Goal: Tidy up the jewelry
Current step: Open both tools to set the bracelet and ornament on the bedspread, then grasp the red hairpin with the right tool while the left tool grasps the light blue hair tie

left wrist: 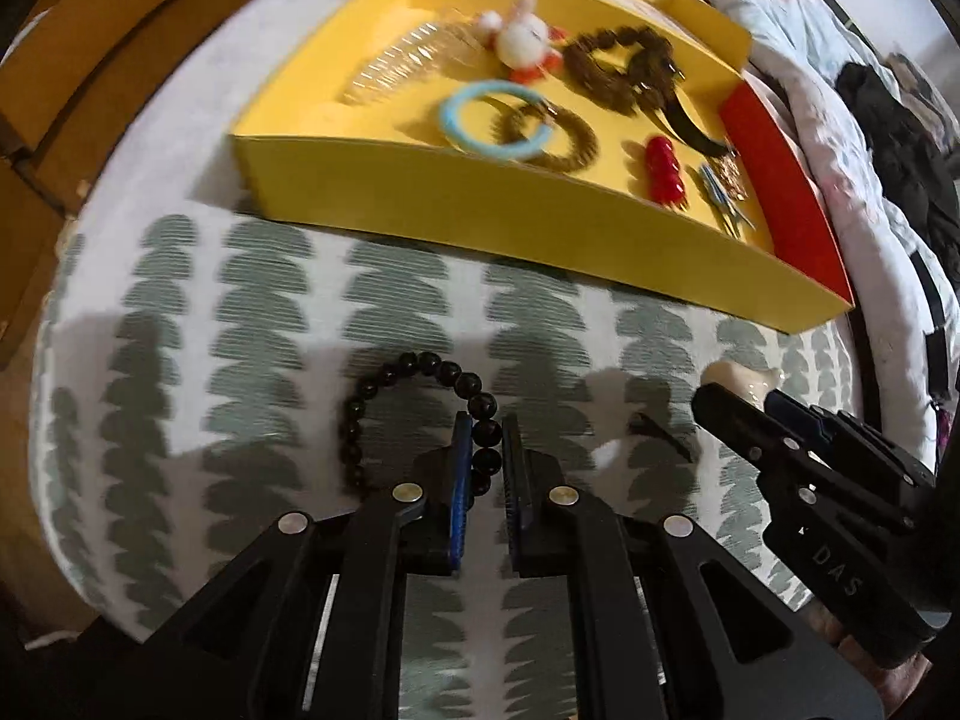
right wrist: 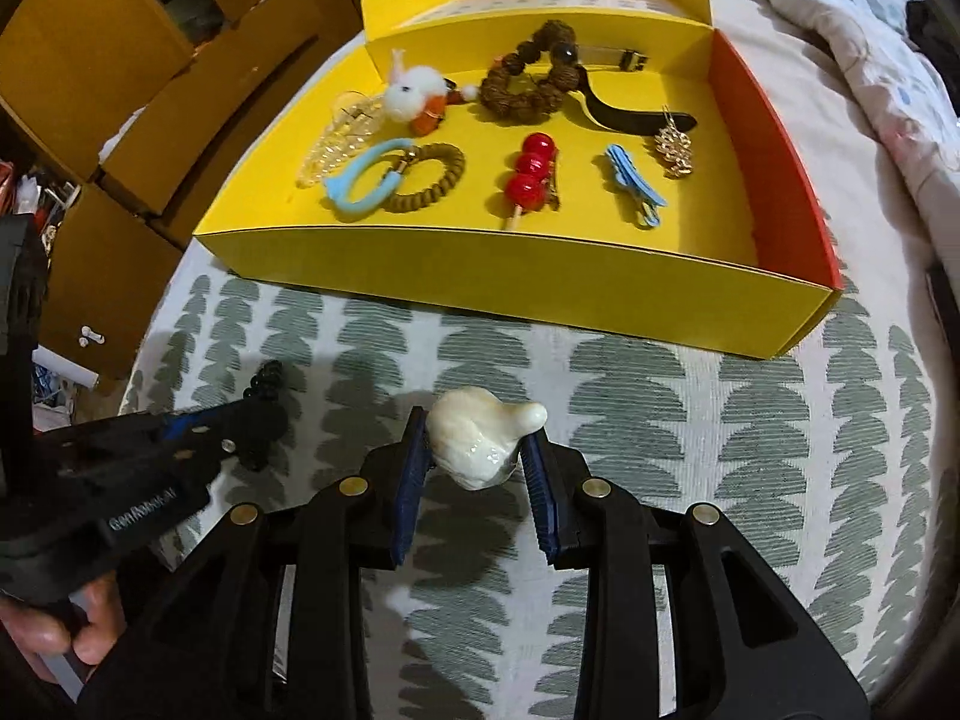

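Observation:
My left gripper (left wrist: 486, 420) is shut on a black bead bracelet (left wrist: 384, 384), which hangs just above the patterned cloth. My right gripper (right wrist: 477, 426) is shut on a cream ceramic figurine (right wrist: 480, 441), also seen in the left wrist view (left wrist: 735, 381). Ahead lies a yellow box (right wrist: 480, 276) holding a plush bunny (right wrist: 411, 93), a brown bead bracelet (right wrist: 528, 87), a blue ring (right wrist: 360, 180), a red bead pin (right wrist: 531, 174), a blue clip (right wrist: 633, 183), a gold earring (right wrist: 675, 147) and a black strap (right wrist: 636, 114).
The leaf-patterned cloth (right wrist: 720, 420) covers the surface in front of the box. Cardboard boxes (right wrist: 90, 48) stand at the left. A rumpled quilt (right wrist: 840, 30) lies at the right. A small black clip (left wrist: 660, 429) lies on the cloth between the grippers.

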### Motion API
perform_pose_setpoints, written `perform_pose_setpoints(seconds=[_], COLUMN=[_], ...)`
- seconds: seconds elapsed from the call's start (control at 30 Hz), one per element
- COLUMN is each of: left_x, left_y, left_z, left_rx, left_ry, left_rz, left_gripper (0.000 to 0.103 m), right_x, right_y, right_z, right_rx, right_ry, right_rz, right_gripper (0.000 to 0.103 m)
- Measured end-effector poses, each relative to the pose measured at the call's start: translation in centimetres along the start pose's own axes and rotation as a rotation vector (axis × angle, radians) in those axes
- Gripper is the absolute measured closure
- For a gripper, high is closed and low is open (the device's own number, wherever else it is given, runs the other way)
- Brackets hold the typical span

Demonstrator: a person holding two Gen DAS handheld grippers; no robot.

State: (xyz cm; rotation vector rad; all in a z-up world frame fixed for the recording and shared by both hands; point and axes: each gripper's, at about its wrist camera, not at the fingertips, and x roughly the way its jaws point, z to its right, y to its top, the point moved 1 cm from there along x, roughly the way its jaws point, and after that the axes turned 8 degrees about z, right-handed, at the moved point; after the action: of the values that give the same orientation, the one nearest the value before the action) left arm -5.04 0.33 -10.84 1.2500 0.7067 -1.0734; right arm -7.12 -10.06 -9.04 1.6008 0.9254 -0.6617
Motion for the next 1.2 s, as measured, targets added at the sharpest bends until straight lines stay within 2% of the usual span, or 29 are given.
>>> perform_pose_setpoints(seconds=[0.1, 0.17, 0.2, 0.23, 0.33, 0.4, 0.47, 0.5, 0.57, 0.67, 0.77, 0.93, 1.1, 1.2], left_x=[0.7, 0.2, -0.2, -0.7, -2.9, -3.7, -4.4, -4.8, -5.5, -5.7, -5.3, -3.4, -1.8, -0.2], left_y=[0.1, 0.3, 0.4, 0.5, 1.2, 1.9, 2.7, 3.1, 4.1, 6.1, 7.8, 10.7, 11.7, 11.8], left_z=[0.4, 0.7, 0.7, 0.5, -0.5, -1.6, -2.1, -2.3, -3.0, -3.1, -3.8, -4.6, -3.6, -3.4], left_rx=[-0.001, 0.022, 0.026, 0.021, 0.016, -0.019, -0.036, -0.032, -0.038, -0.044, -0.040, -0.063, -0.007, 0.002], left_ry=[-0.032, -0.049, -0.043, -0.043, -0.084, -0.076, -0.134, -0.140, -0.107, -0.154, -0.128, -0.170, -0.139, -0.134], left_rz=[-0.031, -0.012, 0.003, 0.019, 0.082, 0.098, 0.105, 0.126, 0.165, 0.189, 0.231, 0.165, 0.123, 0.076], left_gripper=[0.092, 0.081, 0.067, 0.059, 0.047, 0.045, 0.045, 0.042, 0.039, 0.036, 0.033, 0.033, 0.033, 0.043], right_x=[0.4, 0.3, 0.2, 0.0, -0.7, -1.4, -2.2, -2.6, -3.4, -3.9, -3.4, -1.9, 1.1, 2.9], right_y=[0.1, 0.1, 0.1, 0.3, 0.8, 1.3, 1.8, 2.1, 3.0, 4.5, 6.1, 8.9, 10.8, 11.1], right_z=[0.4, 0.7, 0.9, 1.0, 1.4, 1.7, 1.8, 1.8, 1.9, 2.4, 3.0, 3.2, 2.7, 2.5], right_rx=[0.000, 0.007, 0.007, 0.012, 0.032, 0.039, 0.039, 0.038, 0.036, 0.057, 0.093, 0.111, 0.084, 0.069], right_ry=[-0.011, -0.026, -0.028, -0.023, -0.007, -0.012, -0.004, -0.001, -0.001, 0.018, 0.043, 0.056, 0.066, 0.069], right_rz=[-0.013, -0.004, -0.001, 0.002, 0.022, 0.030, 0.059, 0.076, 0.117, 0.165, 0.176, 0.176, 0.129, 0.093], right_gripper=[0.069, 0.067, 0.067, 0.067, 0.066, 0.065, 0.064, 0.064, 0.064, 0.064, 0.064, 0.064, 0.064, 0.064])
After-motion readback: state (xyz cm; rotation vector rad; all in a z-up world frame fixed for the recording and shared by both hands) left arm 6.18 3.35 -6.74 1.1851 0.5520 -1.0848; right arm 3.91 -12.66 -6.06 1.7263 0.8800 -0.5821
